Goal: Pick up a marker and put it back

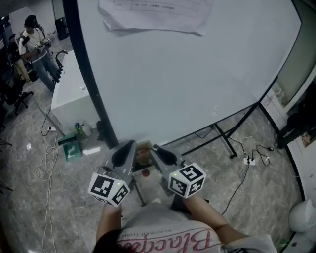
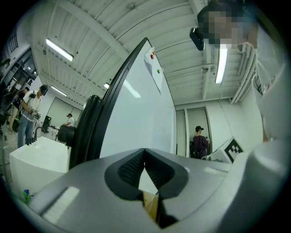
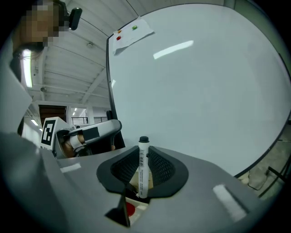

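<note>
My right gripper (image 3: 143, 154) is shut on a white marker (image 3: 143, 169) with a black cap, which stands upright between the ribbed pads and pokes out past the tips. In the head view the right gripper (image 1: 158, 149) points at the lower edge of the whiteboard (image 1: 197, 74). My left gripper (image 1: 129, 147) is beside it; in its own view the left gripper (image 2: 144, 154) has its tips touching with nothing between them. A red round piece (image 3: 129, 210) shows below the right jaws, also seen as a red piece (image 1: 145, 172) in the head view. The marker itself is hidden in the head view.
A sheet of paper (image 1: 153, 15) is pinned at the whiteboard's top with a red magnet (image 3: 119, 38) and a green magnet (image 3: 134, 27). The board's stand legs (image 1: 224, 139) and cables (image 1: 252, 160) cross the floor at right. A white cabinet (image 1: 71, 99), a green bottle (image 1: 79, 129) and a person (image 1: 37, 49) are at left.
</note>
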A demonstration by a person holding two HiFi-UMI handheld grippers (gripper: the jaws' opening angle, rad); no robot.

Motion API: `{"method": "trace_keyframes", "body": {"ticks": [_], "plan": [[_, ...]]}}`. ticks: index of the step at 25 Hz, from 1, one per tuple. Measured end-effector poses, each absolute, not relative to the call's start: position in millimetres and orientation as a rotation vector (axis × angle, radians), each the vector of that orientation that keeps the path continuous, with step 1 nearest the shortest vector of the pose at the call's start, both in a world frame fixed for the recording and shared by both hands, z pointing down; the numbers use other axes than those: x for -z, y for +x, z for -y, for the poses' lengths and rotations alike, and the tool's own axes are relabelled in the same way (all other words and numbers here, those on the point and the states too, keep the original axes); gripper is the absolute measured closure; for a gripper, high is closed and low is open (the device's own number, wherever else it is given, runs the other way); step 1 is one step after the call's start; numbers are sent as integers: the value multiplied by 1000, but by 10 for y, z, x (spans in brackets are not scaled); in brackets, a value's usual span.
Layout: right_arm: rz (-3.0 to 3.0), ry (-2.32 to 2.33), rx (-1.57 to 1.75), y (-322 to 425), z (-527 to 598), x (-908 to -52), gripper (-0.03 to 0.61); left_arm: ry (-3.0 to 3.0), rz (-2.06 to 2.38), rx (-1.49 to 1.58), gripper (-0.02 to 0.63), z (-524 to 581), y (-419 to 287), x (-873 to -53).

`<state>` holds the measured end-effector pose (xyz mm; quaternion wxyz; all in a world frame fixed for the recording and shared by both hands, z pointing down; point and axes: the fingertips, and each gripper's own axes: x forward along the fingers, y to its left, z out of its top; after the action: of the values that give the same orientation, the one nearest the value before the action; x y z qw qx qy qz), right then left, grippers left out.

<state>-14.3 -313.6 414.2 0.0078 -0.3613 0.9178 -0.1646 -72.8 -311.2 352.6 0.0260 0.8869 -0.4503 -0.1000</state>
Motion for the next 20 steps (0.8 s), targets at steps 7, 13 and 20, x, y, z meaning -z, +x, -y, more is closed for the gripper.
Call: {"method": "trace_keyframes", "body": {"ticks": [7, 13, 20], "plan": [[-2888, -1168, 606, -108, 3170, -4328, 512, 2743, 1367, 314, 614, 3074, -657, -3531], [-2945, -1219, 553, -59, 3256, -4383, 508, 2750, 1365, 319, 614, 3052, -640, -3515], [-2972, -1297, 476, -22, 3292, -4416, 448, 2749, 1371, 324, 614, 3048, -663, -3505]]}}
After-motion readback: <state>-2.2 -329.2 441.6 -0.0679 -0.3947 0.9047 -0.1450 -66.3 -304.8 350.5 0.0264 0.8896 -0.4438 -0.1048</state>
